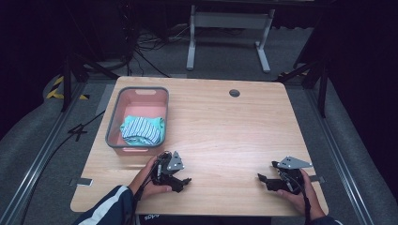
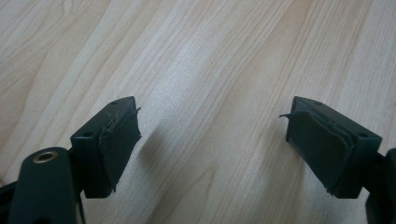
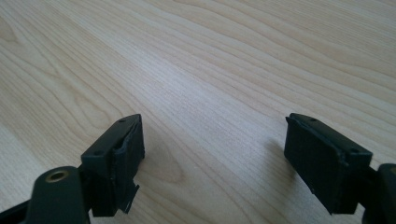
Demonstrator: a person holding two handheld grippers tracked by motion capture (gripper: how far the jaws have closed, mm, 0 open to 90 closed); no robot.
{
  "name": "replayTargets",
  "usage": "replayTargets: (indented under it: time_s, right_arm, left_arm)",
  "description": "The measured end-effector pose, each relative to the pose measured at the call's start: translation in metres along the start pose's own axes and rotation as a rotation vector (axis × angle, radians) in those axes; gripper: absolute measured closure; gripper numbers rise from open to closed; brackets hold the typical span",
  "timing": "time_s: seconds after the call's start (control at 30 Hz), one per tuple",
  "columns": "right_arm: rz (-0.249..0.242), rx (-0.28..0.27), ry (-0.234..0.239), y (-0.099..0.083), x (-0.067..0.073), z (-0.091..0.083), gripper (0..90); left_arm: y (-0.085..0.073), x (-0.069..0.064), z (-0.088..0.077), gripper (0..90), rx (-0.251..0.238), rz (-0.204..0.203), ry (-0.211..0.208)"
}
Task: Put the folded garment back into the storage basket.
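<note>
High view, near edge: a person's two hands sit at the near side of the desk [image 1: 225, 126], one pair of tongs in each.
Left tongs [image 1: 180, 180]: near-left, just this side of the basket, resting low on the desk. Jaws spread wide, nothing between them. Left gripper view agrees: both pads [image 2: 119, 147] apart with bare wood grain in the gap.
Right tongs [image 1: 265, 180]: near-right, well apart from the left pair, also low on the desk. Jaws wide apart, empty. Right gripper view shows the same gap, pads [image 3: 128, 161] over bare wood.
Pad wear: rubber facing on the left tongs looks frayed at the edges and peeling a little. Could slip on thin cloth, my guess.
Pose, reading: both pairs point inward toward desk centre, symmetric, idle. Looks like a rest or ready pose, not a reach.
Basket [image 1: 115, 119]: grey-rimmed pink tub, left side of the desk, further out than the left tongs.
Cloth [image 1: 142, 130]: striped teal-and-white bundle, lying in the near half of the basket, crumpled or loosely folded; can't tell which. Not touched by either pair.
Why it sits there: basket keeps the cloth contained, and the left tongs are closest to it.
Step, judged: either cloth just stowed or not yet picked; pictures don't settle it.
Far: cable hole [image 1: 234, 93] near the far edge, rest of the desk bare.
</note>
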State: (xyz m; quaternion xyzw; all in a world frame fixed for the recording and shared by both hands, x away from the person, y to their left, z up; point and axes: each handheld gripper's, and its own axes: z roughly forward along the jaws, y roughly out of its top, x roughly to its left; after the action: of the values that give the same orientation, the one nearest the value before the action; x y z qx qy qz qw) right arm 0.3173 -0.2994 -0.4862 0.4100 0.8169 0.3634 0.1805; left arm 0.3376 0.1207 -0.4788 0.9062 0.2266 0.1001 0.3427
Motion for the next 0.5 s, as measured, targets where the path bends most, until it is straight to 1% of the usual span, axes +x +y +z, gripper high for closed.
replayTargets:
  time_s: [0.03,0.07,0.3,0.5]
  right_arm:
    - [-0.002,0.001,0.002,-0.0002,0.0,-0.0003,20.9]
    - [-0.002,0.001,0.002,-0.0003,0.0,-0.0002,20.7]
    - [-0.01,0.002,0.016,0.0005,-0.0023,0.0009,19.7]
    - [-0.012,0.003,0.018,0.0006,-0.0028,0.001,19.4]
  left_arm:
    - [-0.0014,0.0012,0.0009,16.2,-0.007,-0.018,-0.011]
    - [-0.0036,0.0028,0.0025,15.1,-0.026,-0.035,-0.021]
    - [-0.0036,0.0029,0.0025,14.0,-0.027,-0.033,-0.017]
    - [-0.0038,0.0028,0.0025,14.0,-0.027,-0.036,-0.019]
